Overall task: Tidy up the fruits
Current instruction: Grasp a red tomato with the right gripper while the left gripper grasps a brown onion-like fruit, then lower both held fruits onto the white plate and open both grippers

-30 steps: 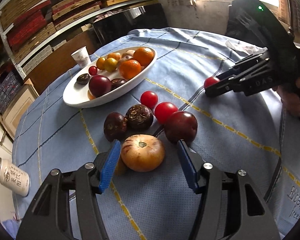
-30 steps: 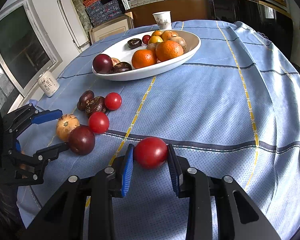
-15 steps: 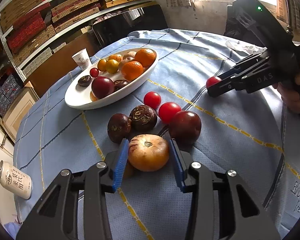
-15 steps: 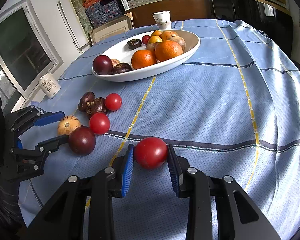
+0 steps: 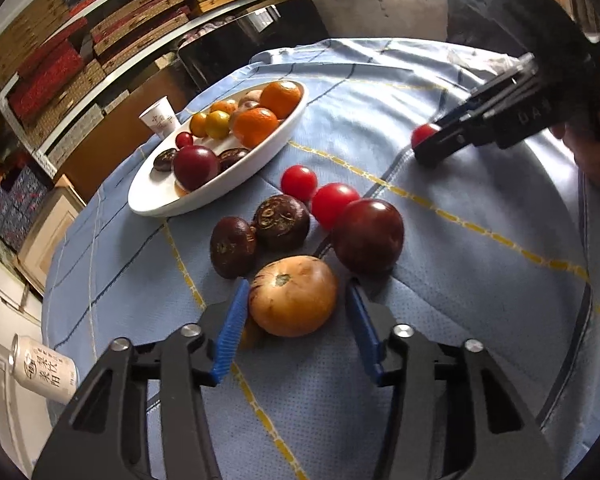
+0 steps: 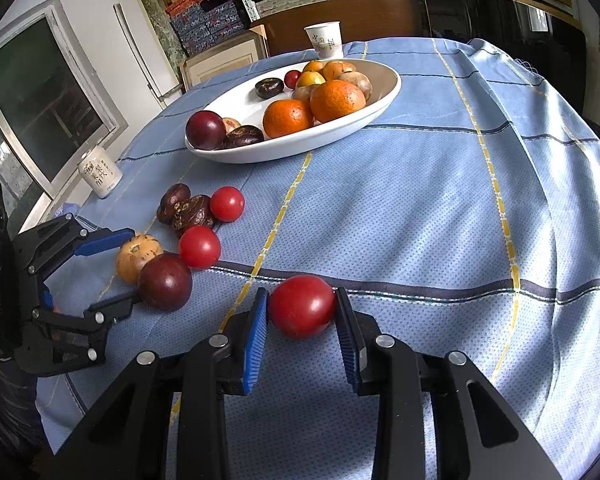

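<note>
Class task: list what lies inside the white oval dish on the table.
Inside the white dish: two oranges, a dark plum, small yellow fruits, a cherry tomato and dark brown fruits. Anything beneath them is covered.

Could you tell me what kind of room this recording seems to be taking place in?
Probably a storeroom or shop back room used as a dining spot: shelves stacked with boxes, a round table under a blue tablecloth, and a white fruit dish beside a paper cup.

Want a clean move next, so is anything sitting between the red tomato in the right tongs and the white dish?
Nothing visible. The red tomato sits between the right tongs, and only bare blue cloth lies ahead to the white dish; the loose fruit cluster lies off left.
</note>
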The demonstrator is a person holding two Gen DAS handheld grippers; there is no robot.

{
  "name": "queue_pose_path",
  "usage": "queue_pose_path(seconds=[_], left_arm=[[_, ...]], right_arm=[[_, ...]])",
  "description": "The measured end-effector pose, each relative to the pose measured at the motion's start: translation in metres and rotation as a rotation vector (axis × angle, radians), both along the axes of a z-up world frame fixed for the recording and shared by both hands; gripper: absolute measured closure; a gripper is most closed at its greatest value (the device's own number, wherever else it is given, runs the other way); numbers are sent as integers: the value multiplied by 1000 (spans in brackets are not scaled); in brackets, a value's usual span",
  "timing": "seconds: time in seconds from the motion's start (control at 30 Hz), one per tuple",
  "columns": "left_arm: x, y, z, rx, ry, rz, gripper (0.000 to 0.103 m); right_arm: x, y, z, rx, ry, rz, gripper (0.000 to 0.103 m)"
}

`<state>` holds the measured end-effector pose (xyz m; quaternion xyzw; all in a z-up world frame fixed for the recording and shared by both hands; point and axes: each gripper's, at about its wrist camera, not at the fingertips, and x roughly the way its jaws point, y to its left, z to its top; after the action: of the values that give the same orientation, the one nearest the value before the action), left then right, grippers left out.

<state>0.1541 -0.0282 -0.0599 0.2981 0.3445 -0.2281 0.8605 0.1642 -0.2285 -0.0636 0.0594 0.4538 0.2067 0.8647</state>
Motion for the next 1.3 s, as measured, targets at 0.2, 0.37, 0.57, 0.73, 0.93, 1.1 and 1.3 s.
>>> queue_pose_path(seconds=[0.2,0.37,0.57,0.73,0.93,1.1,1.3], left_arm=[[-1,9,5,-60,35,16,60],[-8,15,19,-110,19,29,60],[10,31,54,-229,13,71,60],[61,45,80,-337,10,182,60],[140,49,90,-410,59,286,60],[199,48,71,-413,121,341,60],[212,50,66,-443,112,373,32]], right_arm=[[1,-1,0,10,-1,-4,70],[-1,-6,5,41,-18,-6,70],[15,10,31,61,-47,47,70],[46,33,64,40,-182,55,70],[104,63,60,49,-199,51,70],[133,87,45,0,-190,64,70],[130,78,54,39,-216,57,66]])
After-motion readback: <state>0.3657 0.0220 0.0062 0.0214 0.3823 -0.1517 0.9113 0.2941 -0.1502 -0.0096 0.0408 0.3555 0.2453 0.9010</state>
